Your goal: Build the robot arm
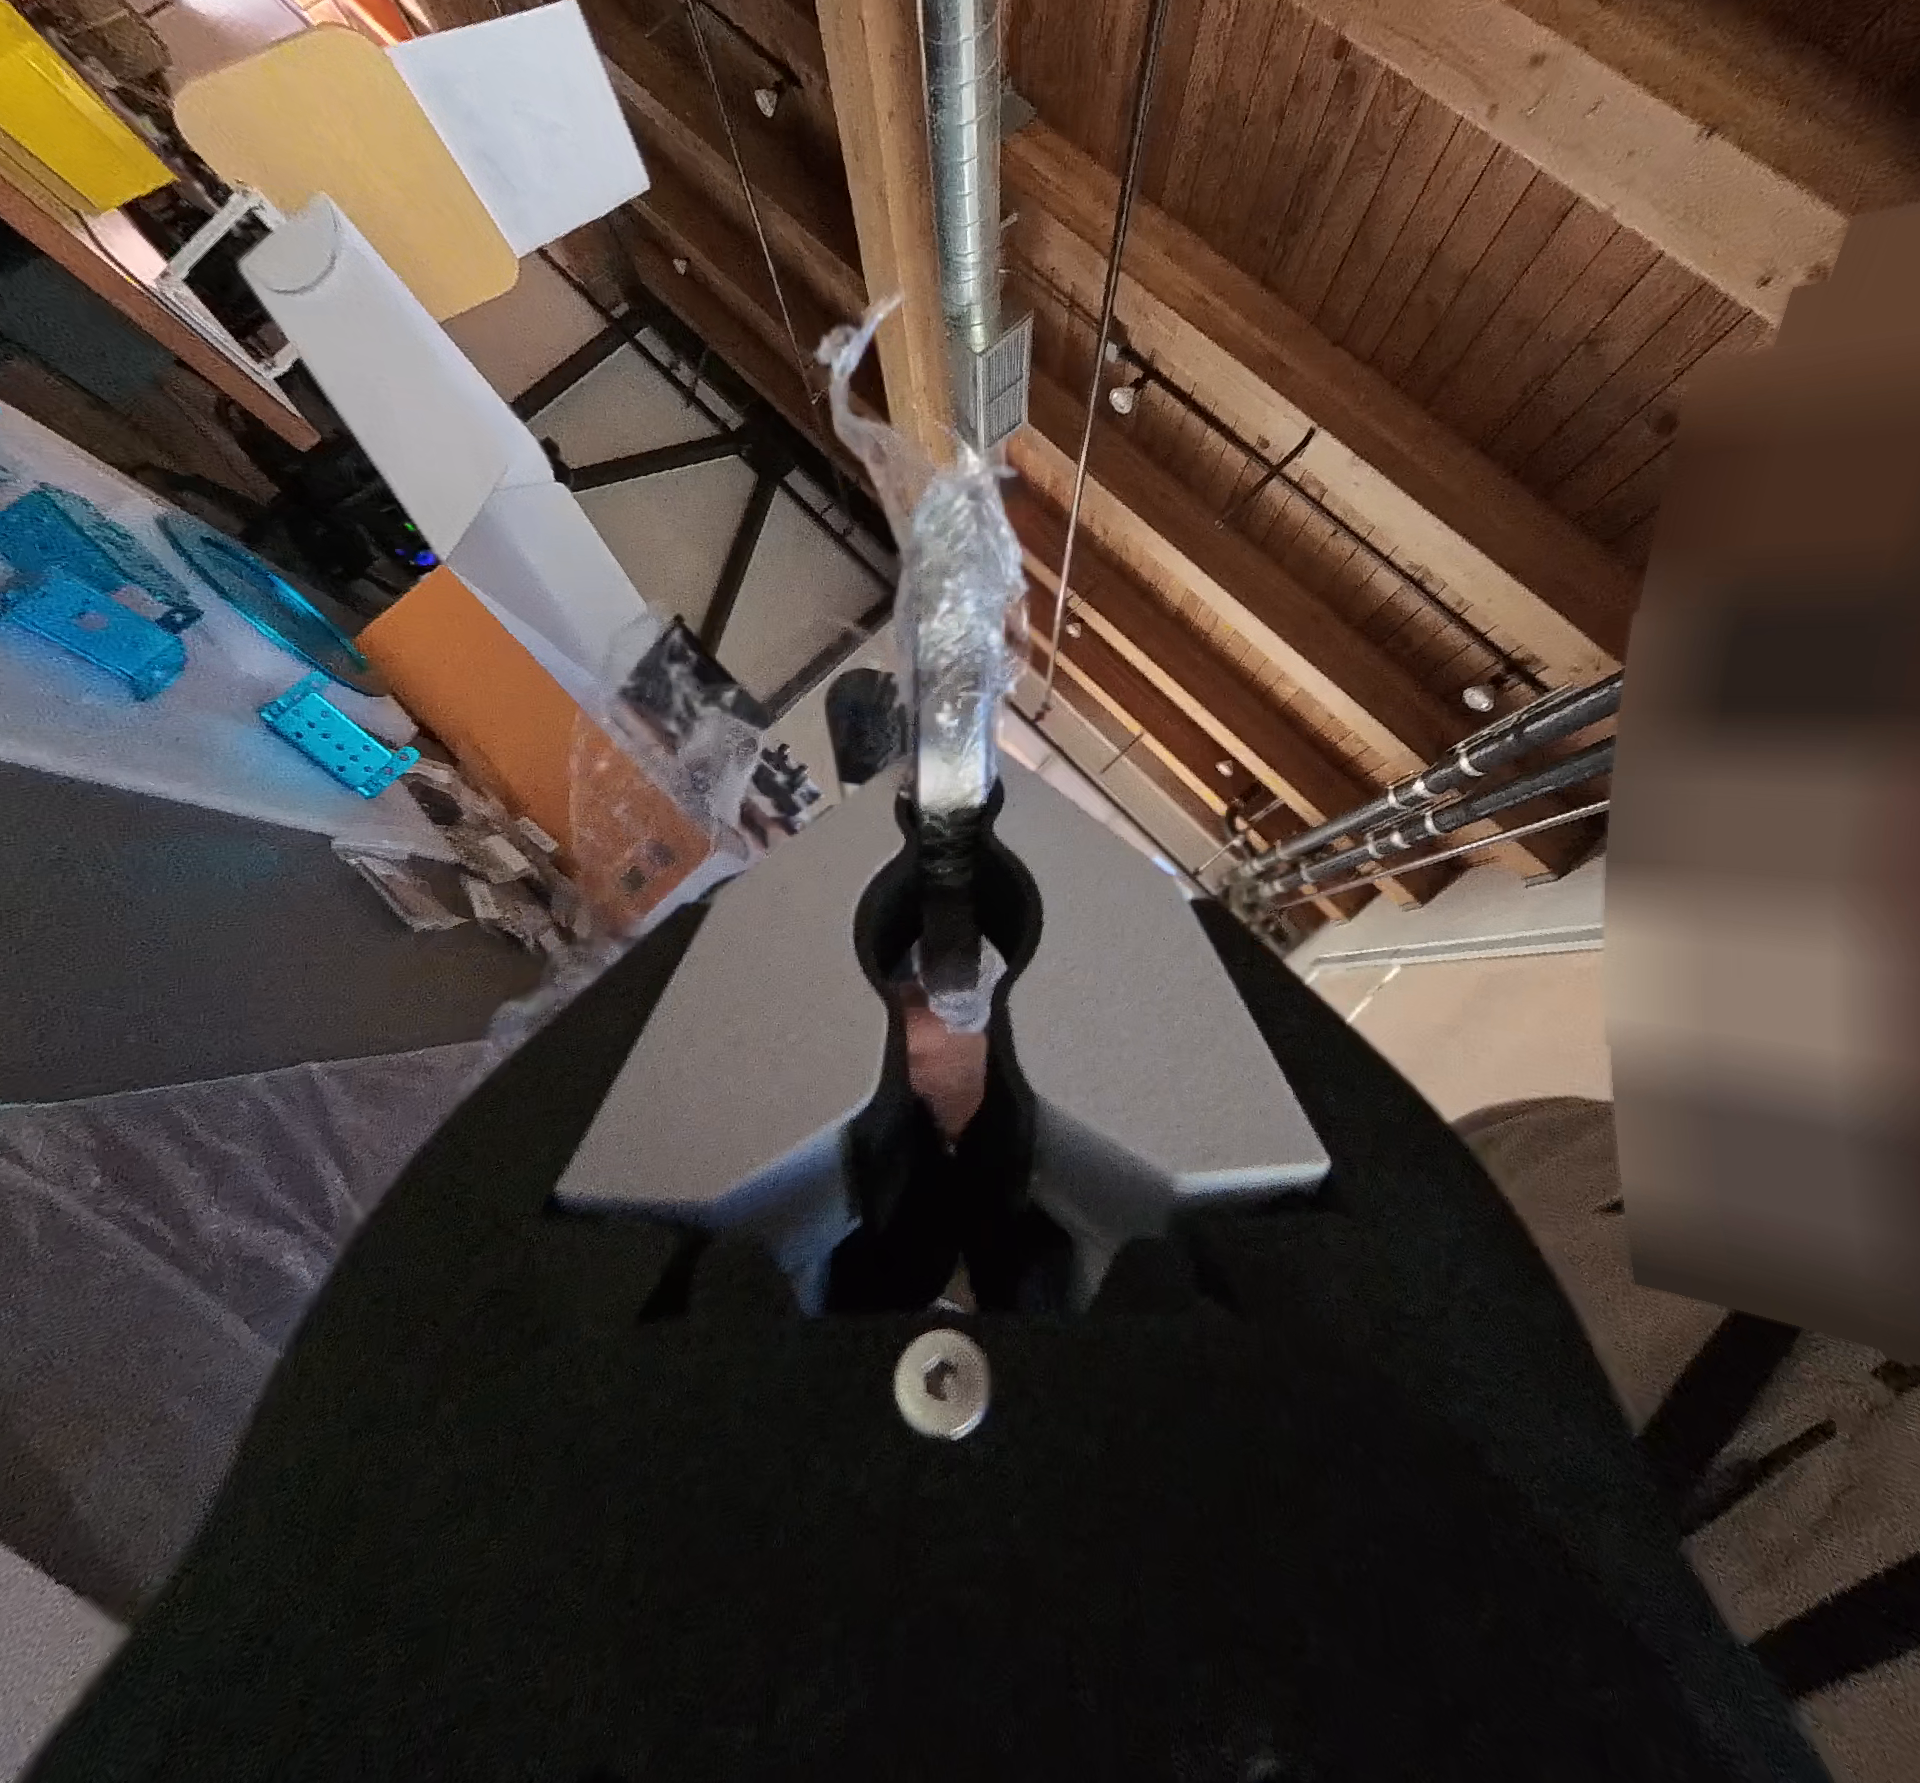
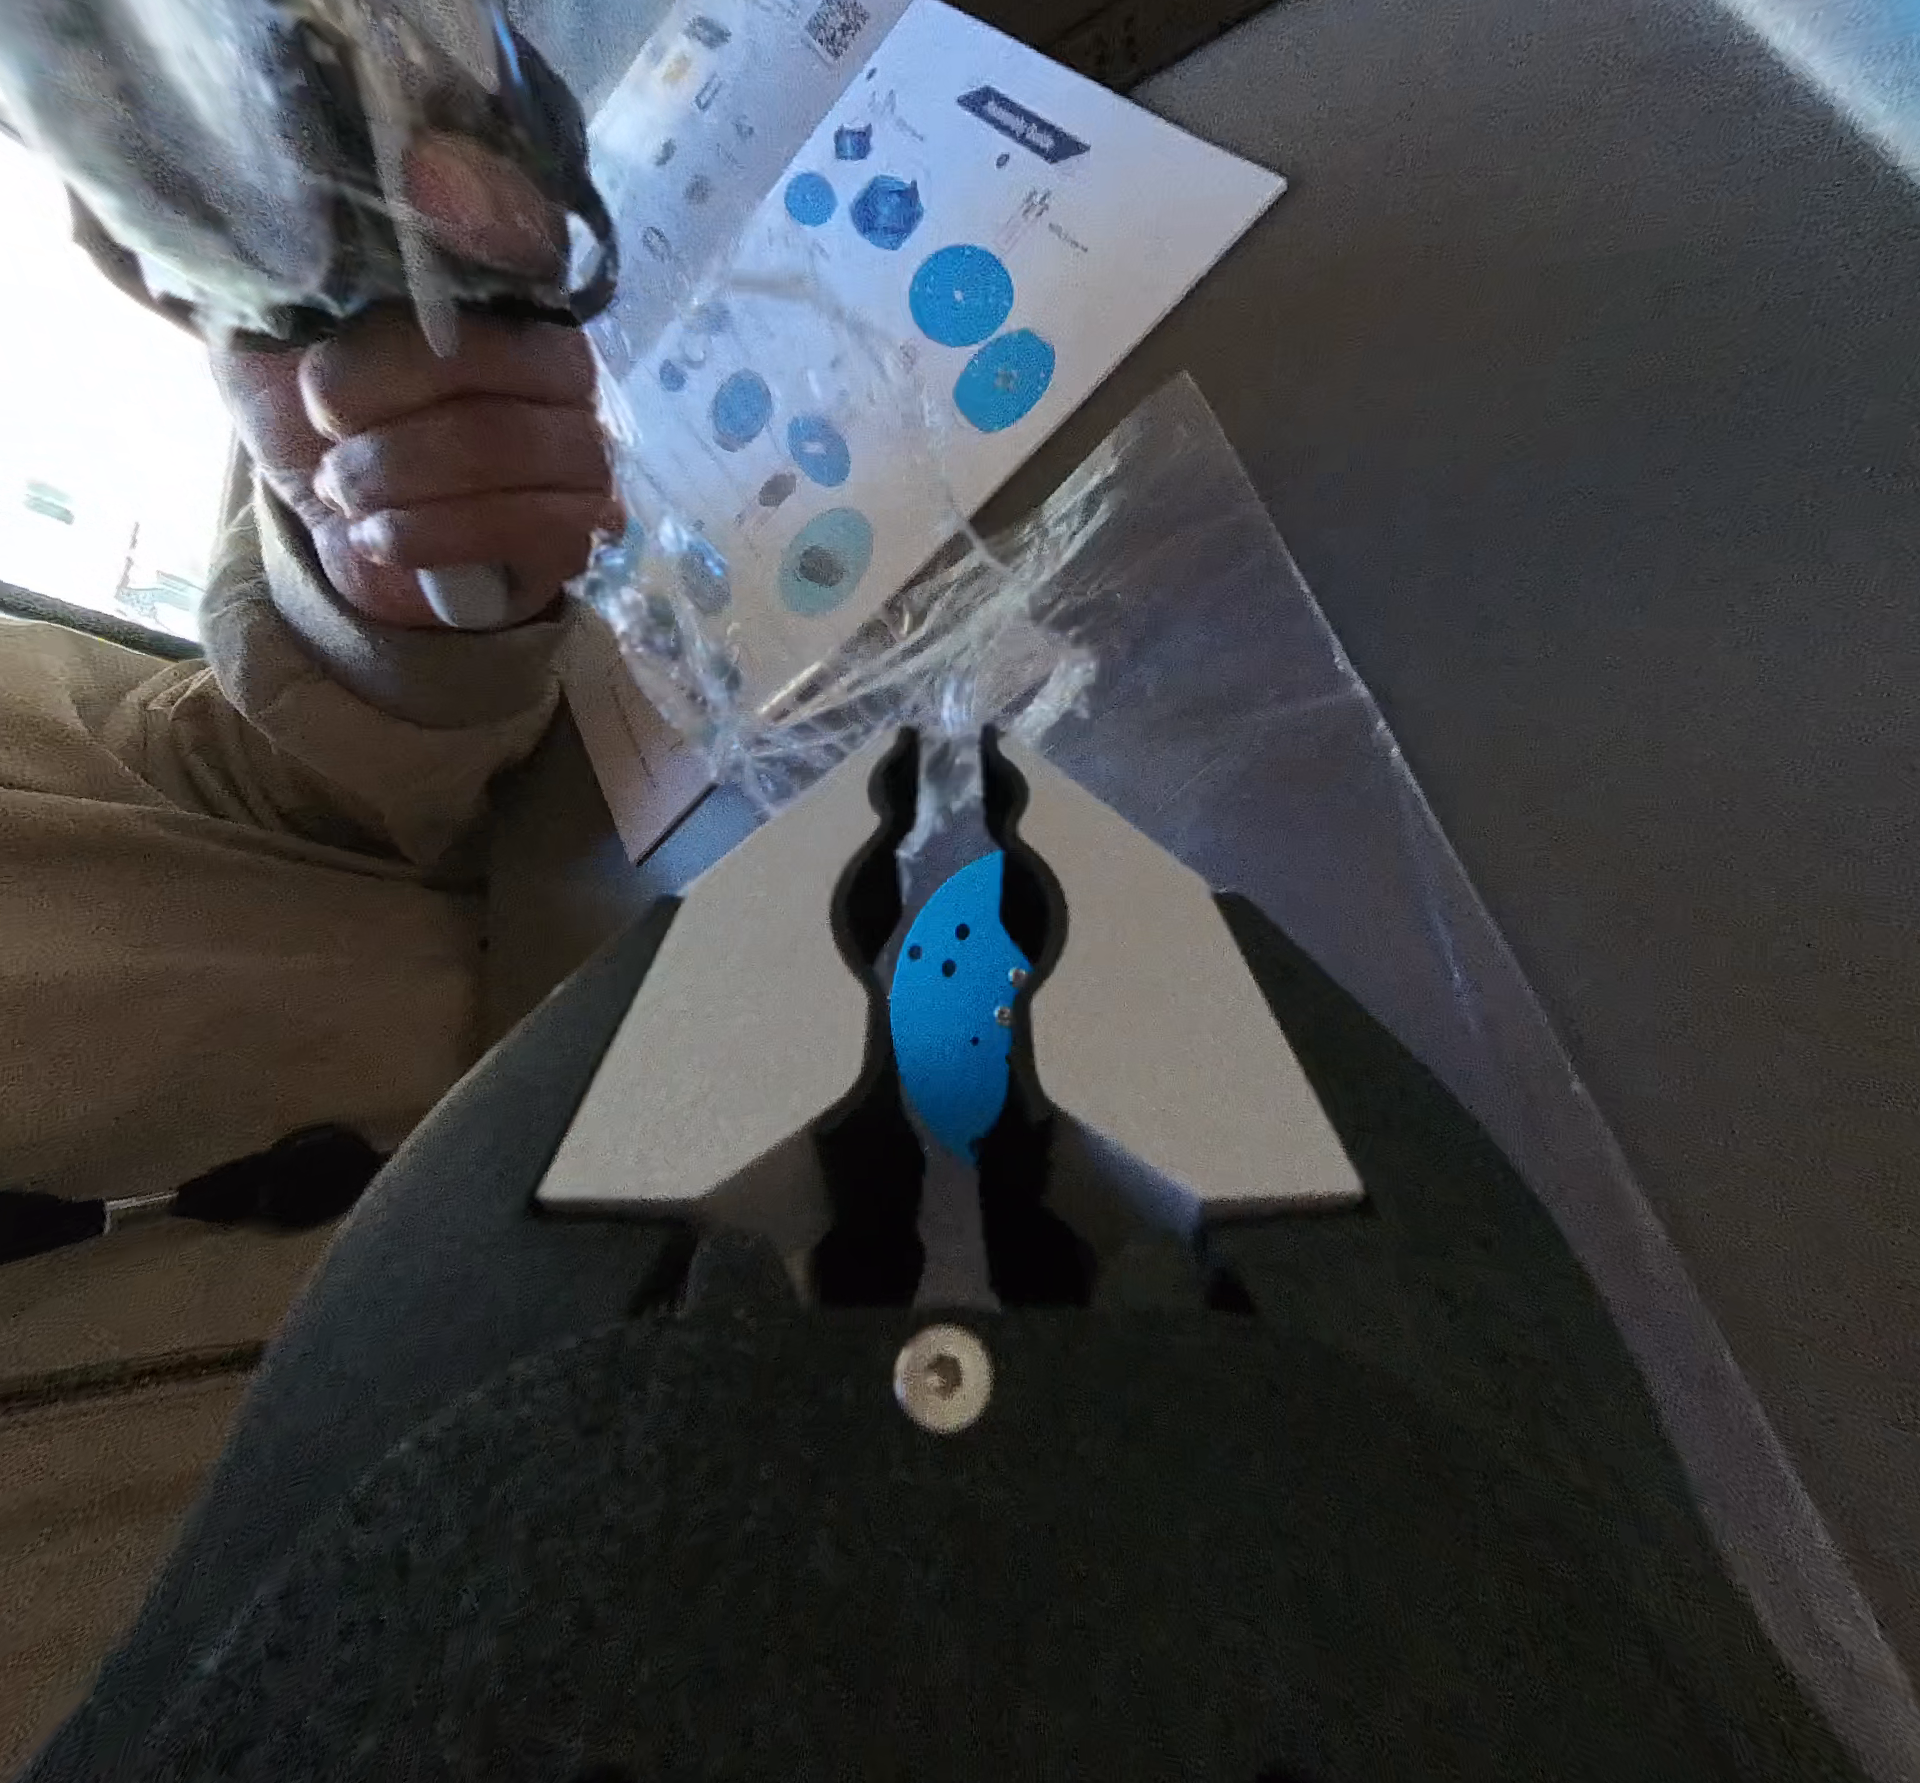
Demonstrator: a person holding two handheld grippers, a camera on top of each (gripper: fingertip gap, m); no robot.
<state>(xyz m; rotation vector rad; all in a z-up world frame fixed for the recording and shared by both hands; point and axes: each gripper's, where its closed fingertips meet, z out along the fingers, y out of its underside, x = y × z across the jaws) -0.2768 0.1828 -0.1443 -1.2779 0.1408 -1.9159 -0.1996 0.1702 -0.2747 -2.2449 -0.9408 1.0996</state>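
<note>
The left claw (image 1: 951, 824) is clamped on a flat silvery strip wrapped in crumpled clear film (image 1: 961, 580), whose long axis runs straight on from the fingertips toward the wooden ceiling (image 1: 1403, 227). The right claw (image 2: 951, 757) is closed on a twisted corner of a clear plastic bag (image 2: 831, 590), which is stretched up and to the left toward a person's hand (image 2: 457, 476); a blue perforated disc (image 2: 956, 1006) is seen between its fingers. Only the right wrist view shows the printed sheet (image 2: 1039, 206) on the grey tabletop (image 2: 1558, 383), and only the left wrist view shows the blue metal parts (image 1: 94, 590) at far left.
</note>
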